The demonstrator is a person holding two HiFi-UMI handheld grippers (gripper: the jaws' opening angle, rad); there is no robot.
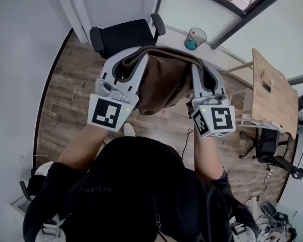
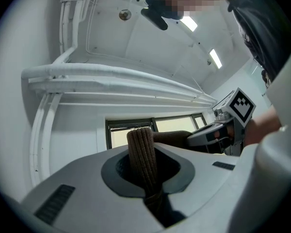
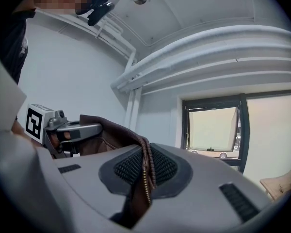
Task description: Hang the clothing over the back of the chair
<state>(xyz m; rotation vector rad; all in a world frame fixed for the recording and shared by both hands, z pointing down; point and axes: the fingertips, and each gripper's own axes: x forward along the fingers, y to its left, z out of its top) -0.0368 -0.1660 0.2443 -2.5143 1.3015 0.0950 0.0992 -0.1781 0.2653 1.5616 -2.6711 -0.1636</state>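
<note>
The brown jacket (image 1: 161, 79) is hanging in the air, stretched between the left tongs (image 1: 133, 57) and the right tongs (image 1: 199, 68). Its top edge is running taut from one pair to the other, while the rest is sagging in loose folds below and between them. In the left gripper view a ribbed brown band is standing up out of the closed jaws; in the right gripper view a ribbed edge with a brass zipper is lying pinched in the jaws. The black chair (image 1: 125, 34), with two armrests, is standing on the floor beyond the tongs, not touching the jacket.
</note>
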